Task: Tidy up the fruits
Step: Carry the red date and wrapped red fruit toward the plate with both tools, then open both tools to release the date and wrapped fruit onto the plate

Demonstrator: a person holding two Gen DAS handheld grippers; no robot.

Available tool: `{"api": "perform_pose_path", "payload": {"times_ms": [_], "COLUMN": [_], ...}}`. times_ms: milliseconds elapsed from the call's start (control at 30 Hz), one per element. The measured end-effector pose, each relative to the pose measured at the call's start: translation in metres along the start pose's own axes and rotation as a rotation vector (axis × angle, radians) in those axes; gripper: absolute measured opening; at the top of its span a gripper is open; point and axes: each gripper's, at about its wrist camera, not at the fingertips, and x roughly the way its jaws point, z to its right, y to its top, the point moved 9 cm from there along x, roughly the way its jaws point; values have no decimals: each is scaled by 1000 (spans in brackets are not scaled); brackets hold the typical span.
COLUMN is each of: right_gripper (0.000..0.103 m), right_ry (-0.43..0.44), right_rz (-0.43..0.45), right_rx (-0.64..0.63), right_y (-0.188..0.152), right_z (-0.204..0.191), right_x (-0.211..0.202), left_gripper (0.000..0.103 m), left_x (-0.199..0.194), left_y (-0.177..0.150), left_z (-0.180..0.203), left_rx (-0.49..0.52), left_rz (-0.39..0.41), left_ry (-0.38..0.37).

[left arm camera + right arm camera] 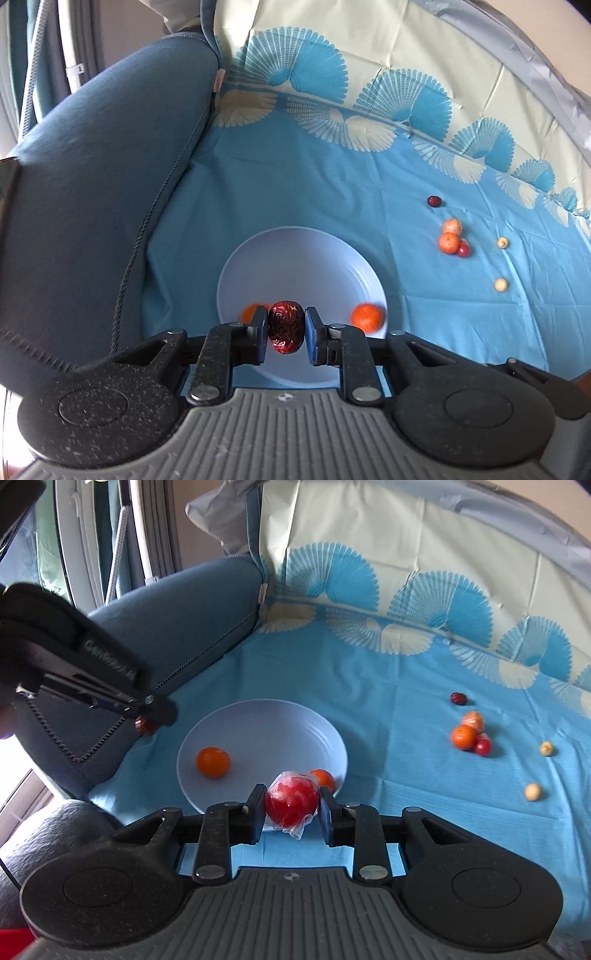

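Both grippers arrive over the plate point(258, 716): the left gripper point(286, 328) clenched on a wrinkled date point(285, 326), the right gripper point(291, 805) on a wrapped red fruit point(291, 801) (film trailing). Best lowered well inside the rim before release, clear of the two oranges point(213, 762).

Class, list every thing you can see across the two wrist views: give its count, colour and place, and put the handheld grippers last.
plate: one, pale lilac, on the cloth.
oranges on the plate: two, orange, one at each side.
loose fruit cluster: two orange, one small red, right of the plate.
dark fruit: one, maroon, behind the cluster.
pale fruits: two, cream, far right.
tablecloth: one, blue with fan pattern.
cushion: one, dark blue, left.
left gripper: black, fingers shut on a wrinkled red date.
right gripper: black, fingers shut on a plastic-wrapped red fruit.
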Motion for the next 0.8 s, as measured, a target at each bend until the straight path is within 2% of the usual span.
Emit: {"api": "perform_pose_path", "payload": {"times_ms": [200, 533, 567, 600, 633, 667, 700, 767, 800], "right_gripper": [31, 31, 32, 32, 33, 44, 63, 82, 84], "right_ry": [24, 30, 28, 31, 34, 37, 34, 35, 38], "right_rz": [-41, -145, -148, -153, -155, -155, -149, -118, -110], "right_rx": [-27, -64, -72, -79, -82, -87, -92, -88, -90], "right_y": [7, -2, -2, -1, -1, 1, 4, 10, 12], "right_z": [-5, -10, -11, -12, -13, -14, -15, -18, -19], "right_x": [45, 99, 102, 105, 107, 107, 106, 96, 89], "left_gripper": [22, 25, 46, 63, 93, 102, 103, 103, 103], "left_x": [45, 110, 111, 111, 108, 101, 91, 74, 66], "left_y": [13, 14, 15, 17, 20, 25, 28, 30, 28], "left_z": [-4, -15, -14, -14, -14, -15, -17, -18, -20], "left_rx": [14, 66, 75, 82, 81, 74, 64, 75, 79], "left_rz": [-17, -92, -89, -87, -70, -29, 19, 43, 34], "left_ry": [26, 90, 86, 88, 95, 105, 108, 95, 100]}}
